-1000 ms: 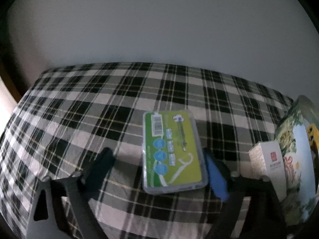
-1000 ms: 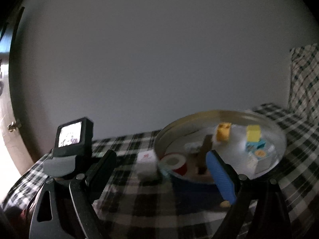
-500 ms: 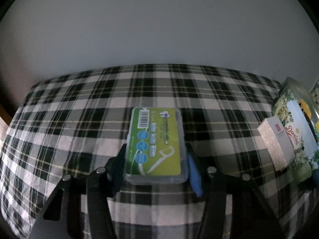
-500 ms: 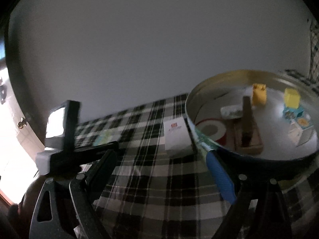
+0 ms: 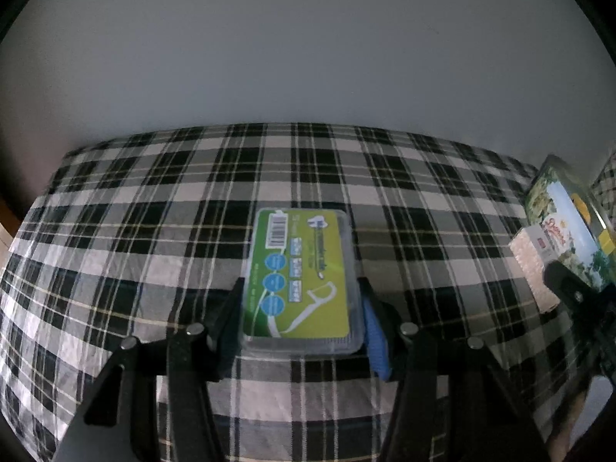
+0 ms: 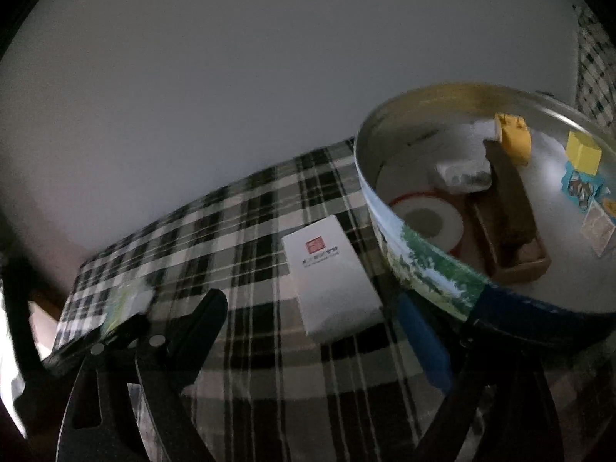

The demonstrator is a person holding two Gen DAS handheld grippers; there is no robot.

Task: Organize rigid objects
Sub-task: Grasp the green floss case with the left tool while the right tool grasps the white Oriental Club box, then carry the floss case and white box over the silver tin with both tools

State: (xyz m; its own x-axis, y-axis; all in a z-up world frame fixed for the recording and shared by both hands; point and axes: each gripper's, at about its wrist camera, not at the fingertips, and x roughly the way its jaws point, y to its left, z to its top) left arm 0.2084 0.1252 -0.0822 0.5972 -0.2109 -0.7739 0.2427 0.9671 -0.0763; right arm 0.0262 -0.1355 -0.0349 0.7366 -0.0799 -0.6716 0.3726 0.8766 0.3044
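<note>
Two grippers at work beside the round tin (image 6: 442,281). Left gripper (image 5: 302,319) pinching the green floss-pick box (image 5: 302,277) by its long sides, well to the left of the tin, just above the checked cloth (image 5: 154,231). Right gripper (image 6: 319,331) spread wide, holding nothing, aimed at the white box (image 6: 331,273) lying flat just beside the tin wall. Best to keep the floss-pick box level, lift clear of the tin rim before crossing over, then release low inside. For the white box, straddle its narrow width squarely, avoiding the tin wall.
</note>
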